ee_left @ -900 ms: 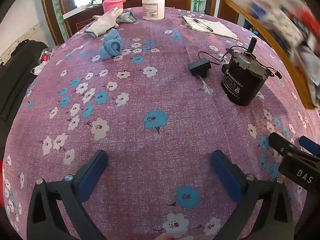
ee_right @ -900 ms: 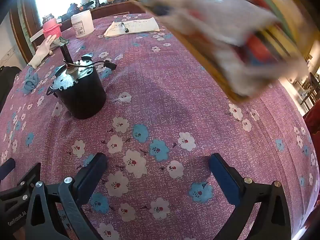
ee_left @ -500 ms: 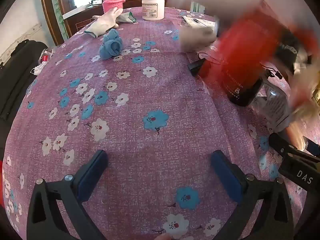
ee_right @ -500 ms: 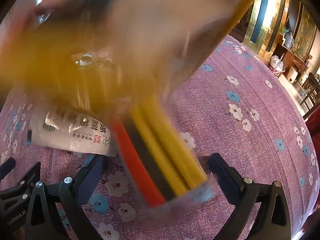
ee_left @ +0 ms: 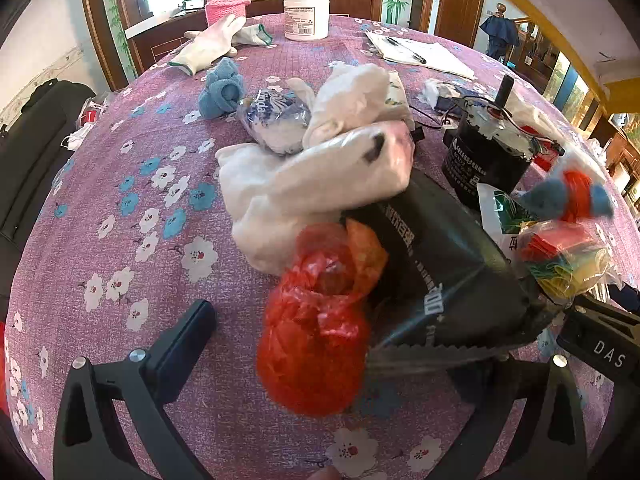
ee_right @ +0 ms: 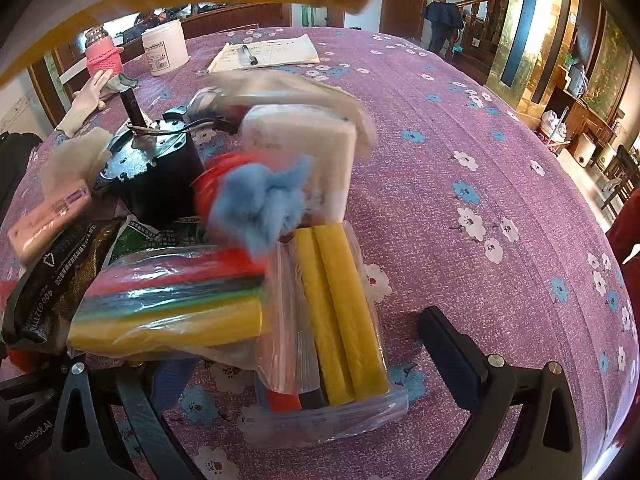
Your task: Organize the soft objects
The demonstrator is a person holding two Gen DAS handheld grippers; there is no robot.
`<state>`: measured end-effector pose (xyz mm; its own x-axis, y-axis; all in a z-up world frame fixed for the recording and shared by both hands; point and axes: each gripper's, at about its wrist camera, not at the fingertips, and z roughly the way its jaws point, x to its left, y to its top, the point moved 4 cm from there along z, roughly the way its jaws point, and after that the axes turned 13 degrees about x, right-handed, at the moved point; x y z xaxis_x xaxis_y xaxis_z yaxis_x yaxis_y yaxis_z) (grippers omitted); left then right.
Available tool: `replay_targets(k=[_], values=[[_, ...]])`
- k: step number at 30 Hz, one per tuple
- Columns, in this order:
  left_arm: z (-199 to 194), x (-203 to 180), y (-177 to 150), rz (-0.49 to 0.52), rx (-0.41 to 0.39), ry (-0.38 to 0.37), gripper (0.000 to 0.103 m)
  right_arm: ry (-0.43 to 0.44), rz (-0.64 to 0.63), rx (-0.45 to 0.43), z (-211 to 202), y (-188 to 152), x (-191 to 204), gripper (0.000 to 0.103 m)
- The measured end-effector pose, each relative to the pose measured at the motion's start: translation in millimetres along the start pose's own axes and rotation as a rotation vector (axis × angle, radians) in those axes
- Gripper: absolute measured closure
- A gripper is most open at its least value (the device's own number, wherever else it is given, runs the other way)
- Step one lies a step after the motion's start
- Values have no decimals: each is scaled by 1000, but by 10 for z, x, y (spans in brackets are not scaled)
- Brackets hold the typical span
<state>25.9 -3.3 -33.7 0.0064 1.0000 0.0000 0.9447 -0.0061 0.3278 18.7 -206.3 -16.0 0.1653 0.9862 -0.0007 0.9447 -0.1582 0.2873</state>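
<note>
- left gripper (ee_left: 320, 360): jaws spread wide, nothing pressed between the pads; it hangs tilted down over the purple flowered tablecloth (ee_left: 120, 280).
- a red plastic bag (ee_left: 316, 332), blurred, sits between the left fingers without touching either pad.
- just behind the red bag lies a dark grey-black pouch (ee_left: 440, 280) with white print; its serrated edge covers the right-hand finger of the left gripper.
- white cloth (ee_left: 260, 208) lies left of the pouch, under a clear-wrapped pale roll (ee_left: 352, 164); more white cloth (ee_left: 352, 96) and a blue-and-white printed packet (ee_left: 276, 120) lie behind.
- blue knitted bundle (ee_left: 222, 92) sits near the far edge of the pile, white gloves (ee_left: 208, 46) beyond it, then a pink knitted cup sleeve (ee_left: 224, 6) and a white tub (ee_left: 306, 14).
- black cylindrical motor (ee_left: 484, 156) stands right of the pile, wires on top.
- right gripper (ee_right: 308, 360): jaws wide apart, gripping nothing.
- a clear bag of yellow rolls (ee_right: 340, 320) lies between the right fingers; contact with the pads cannot be told.
- a second clear bag of red, green and yellow rolls (ee_right: 172, 304) rests across the left-hand finger of the right gripper.
- a blue fluffy piece (ee_right: 264, 200), blurred, shows above both bags, in front of a white block (ee_right: 304, 148).
- papers with a pen (ee_right: 264, 56) lie at the far side of the table.
</note>
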Motion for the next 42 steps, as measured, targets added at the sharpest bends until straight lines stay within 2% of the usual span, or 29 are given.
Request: replay_targets(k=[30,32,33,35,37,39,42], values=[[-2,-7,-12,19,3,-1,0,-1,2,0,-1,-13,14,1],[-20,13,-47,45,56,-20,0,23,-73,12,-10,-22,25,1],[-57,27,-100,61,75,-46,0,52,-157,40,-25,-18,45,1],[-148,77,-214,74,62,-94,0,105,-275,94,-55,-82,30,1],[-247,123,-381,117,46,-153,0,158,-386,107,-148,-244,-17,0],[-319,184,-510,124,42,-189,0,174,-471,68,-296,-420,-90,2],[-445,269,-592,105,2,-233,0,208,-543,-23,-514,-566,-167,13]])
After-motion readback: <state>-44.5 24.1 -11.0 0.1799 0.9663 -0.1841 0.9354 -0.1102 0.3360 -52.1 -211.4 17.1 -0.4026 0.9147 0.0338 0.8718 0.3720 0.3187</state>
